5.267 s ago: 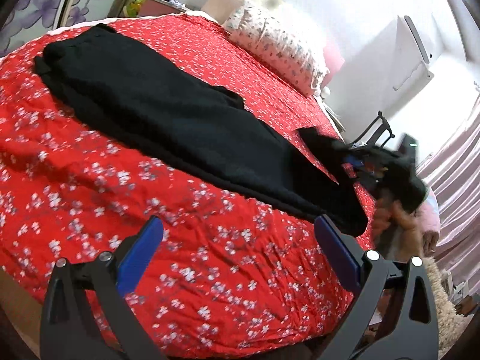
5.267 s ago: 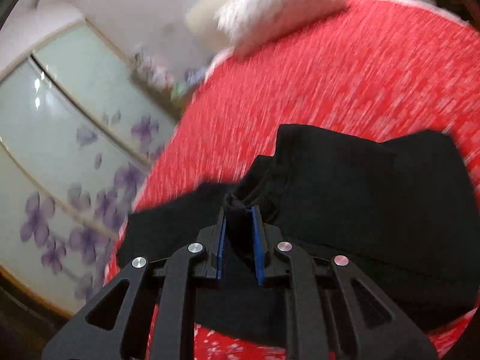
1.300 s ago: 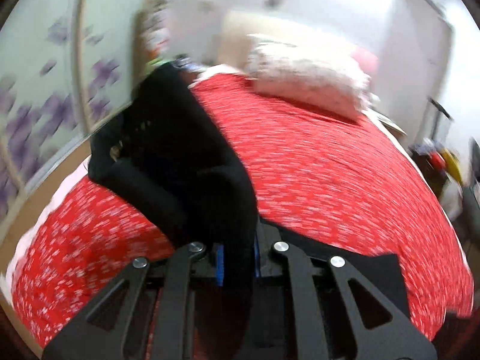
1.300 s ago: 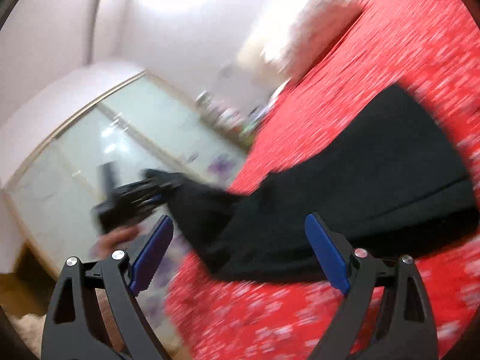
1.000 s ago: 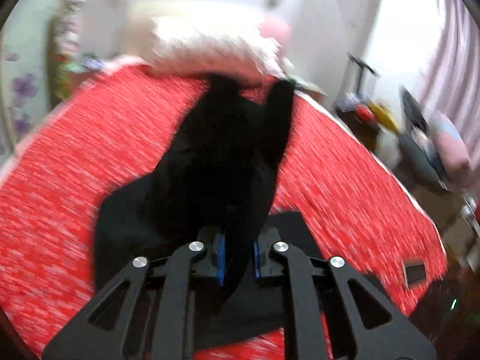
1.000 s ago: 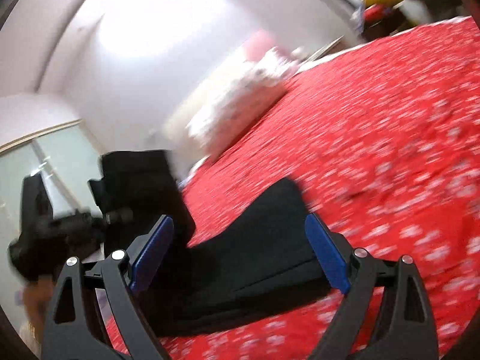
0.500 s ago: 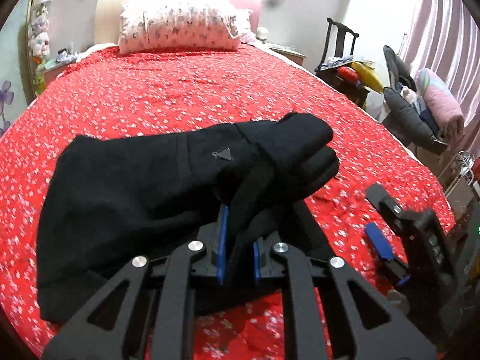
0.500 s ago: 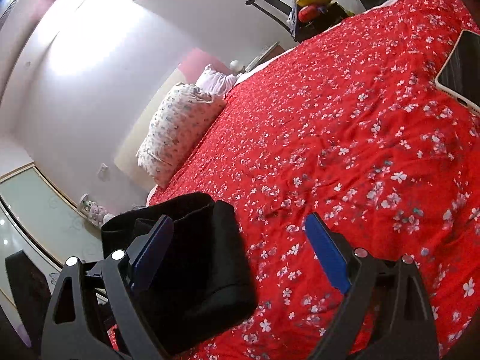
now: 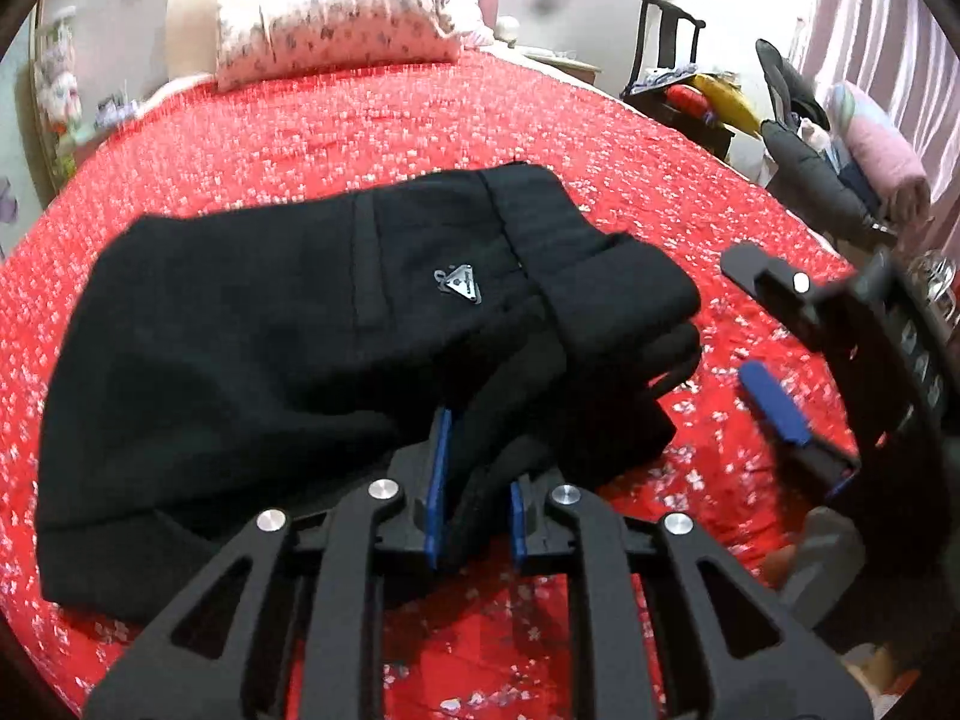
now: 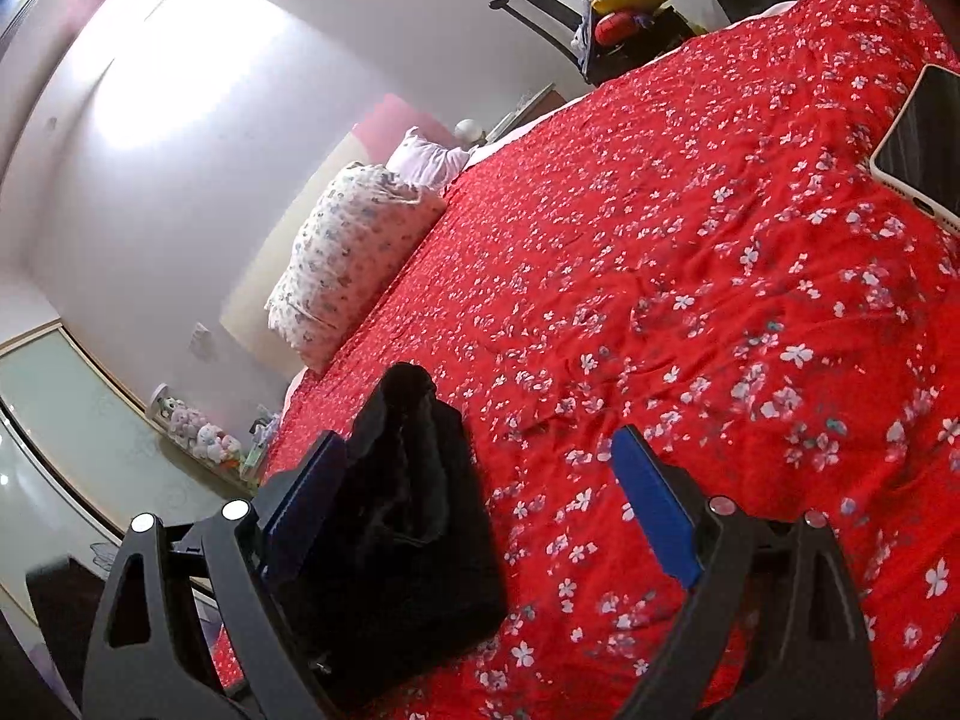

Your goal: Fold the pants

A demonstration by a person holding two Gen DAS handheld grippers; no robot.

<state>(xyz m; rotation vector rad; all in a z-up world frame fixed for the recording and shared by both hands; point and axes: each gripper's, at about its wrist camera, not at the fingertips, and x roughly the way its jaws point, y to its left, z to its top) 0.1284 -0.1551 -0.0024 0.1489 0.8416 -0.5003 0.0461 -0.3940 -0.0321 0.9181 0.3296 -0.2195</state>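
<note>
Black pants (image 9: 288, 324) lie folded in a thick bundle on the red flowered bedspread (image 9: 336, 138). A small grey triangular logo (image 9: 459, 285) faces up. My left gripper (image 9: 474, 474) is shut on a fold of the pants at the bundle's near edge. My right gripper (image 10: 480, 480) is open and empty, low over the bed, with the end of the pants (image 10: 408, 510) beside its left finger. It also shows at the right of the left wrist view (image 9: 780, 360).
A flowered pillow (image 9: 336, 30) lies at the head of the bed. A phone (image 10: 924, 144) lies on the bedspread at the right. A black chair with clothes (image 9: 690, 90) and a pink bundle (image 9: 882, 156) stand beside the bed. Glass wardrobe doors (image 10: 48, 456) are at the left.
My left gripper swung the held pants end over and laid it on the rest of the pants. The bundle has settled on the bed. My right gripper stayed open and came closer.
</note>
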